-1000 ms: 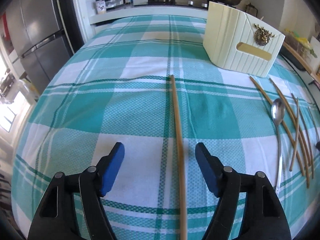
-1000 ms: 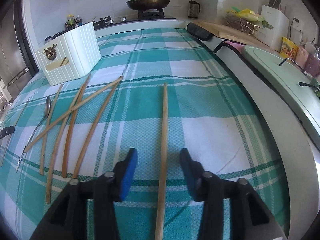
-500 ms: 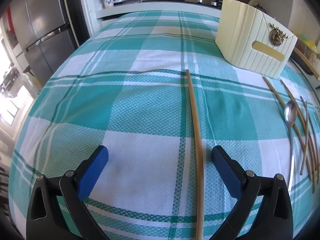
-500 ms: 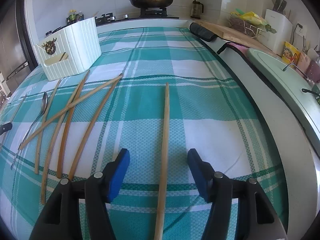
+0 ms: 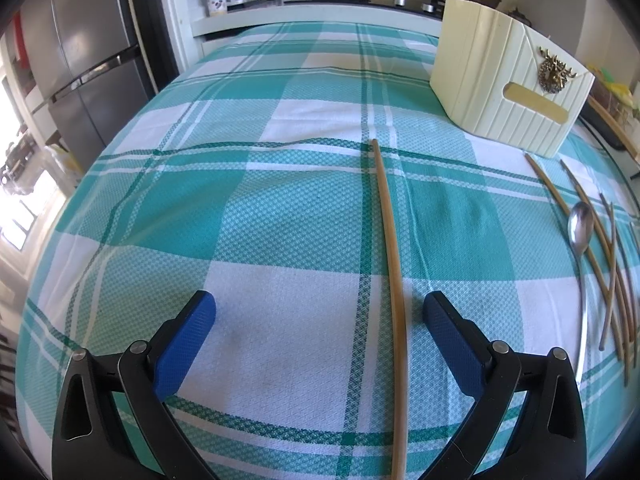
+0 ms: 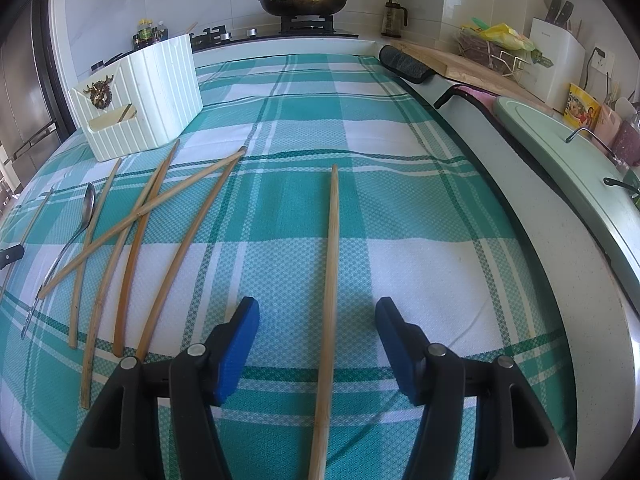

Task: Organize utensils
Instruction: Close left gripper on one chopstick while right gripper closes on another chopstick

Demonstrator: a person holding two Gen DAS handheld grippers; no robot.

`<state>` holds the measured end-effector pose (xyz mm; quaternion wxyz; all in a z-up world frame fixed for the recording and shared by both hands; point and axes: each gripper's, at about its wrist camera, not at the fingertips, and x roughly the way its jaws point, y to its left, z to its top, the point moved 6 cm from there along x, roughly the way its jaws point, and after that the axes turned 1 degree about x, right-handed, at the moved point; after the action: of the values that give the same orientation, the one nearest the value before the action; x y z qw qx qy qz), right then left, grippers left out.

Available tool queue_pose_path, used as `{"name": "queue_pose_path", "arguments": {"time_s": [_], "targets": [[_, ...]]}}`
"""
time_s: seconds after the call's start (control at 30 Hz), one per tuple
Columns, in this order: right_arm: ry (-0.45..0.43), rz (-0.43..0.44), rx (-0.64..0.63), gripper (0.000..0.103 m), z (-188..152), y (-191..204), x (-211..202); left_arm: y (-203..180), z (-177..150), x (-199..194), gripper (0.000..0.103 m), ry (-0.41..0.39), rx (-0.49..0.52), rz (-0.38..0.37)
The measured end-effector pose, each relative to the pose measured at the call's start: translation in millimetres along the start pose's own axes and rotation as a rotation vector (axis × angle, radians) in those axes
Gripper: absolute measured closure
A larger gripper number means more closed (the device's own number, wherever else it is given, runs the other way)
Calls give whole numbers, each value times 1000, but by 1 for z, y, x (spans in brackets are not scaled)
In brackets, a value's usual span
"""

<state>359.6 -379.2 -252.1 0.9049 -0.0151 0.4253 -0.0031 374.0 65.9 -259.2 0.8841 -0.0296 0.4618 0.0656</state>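
A bamboo chopstick (image 5: 390,248) lies lengthwise on the green-checked tablecloth, between the blue pads of my open left gripper (image 5: 316,320), nearer the right pad. Another chopstick (image 6: 331,280) lies between the pads of my open right gripper (image 6: 318,322). Neither pad touches its stick. A cream ribbed utensil holder (image 5: 508,92) with a brass deer badge stands at the back; it also shows in the right wrist view (image 6: 140,96). Several loose chopsticks (image 6: 136,240) and a metal spoon (image 6: 82,216) lie left of the right gripper; the spoon (image 5: 581,228) shows at right in the left wrist view.
The table's right edge (image 6: 520,240) borders a counter with a green sink cover (image 6: 568,160). A frying pan (image 6: 304,0) sits on the stove behind. A fridge (image 5: 80,60) stands to the left. A dark knife handle (image 6: 10,256) lies at the far left.
Both grippers have opened wider, the left one most, and each chopstick now lies free on the cloth. The left gripper has shifted left, so its stick is off-centre.
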Motion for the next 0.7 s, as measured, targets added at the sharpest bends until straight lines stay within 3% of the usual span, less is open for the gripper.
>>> {"name": "queue_pose_path", "arguments": {"time_s": [0.5, 0.7], "targets": [[0, 7, 5, 41, 0, 0, 0, -2, -2, -2, 0, 3, 27, -20], [89, 55, -48, 41, -4, -3, -5, -2, 3, 1, 1, 125, 112, -82]]}}
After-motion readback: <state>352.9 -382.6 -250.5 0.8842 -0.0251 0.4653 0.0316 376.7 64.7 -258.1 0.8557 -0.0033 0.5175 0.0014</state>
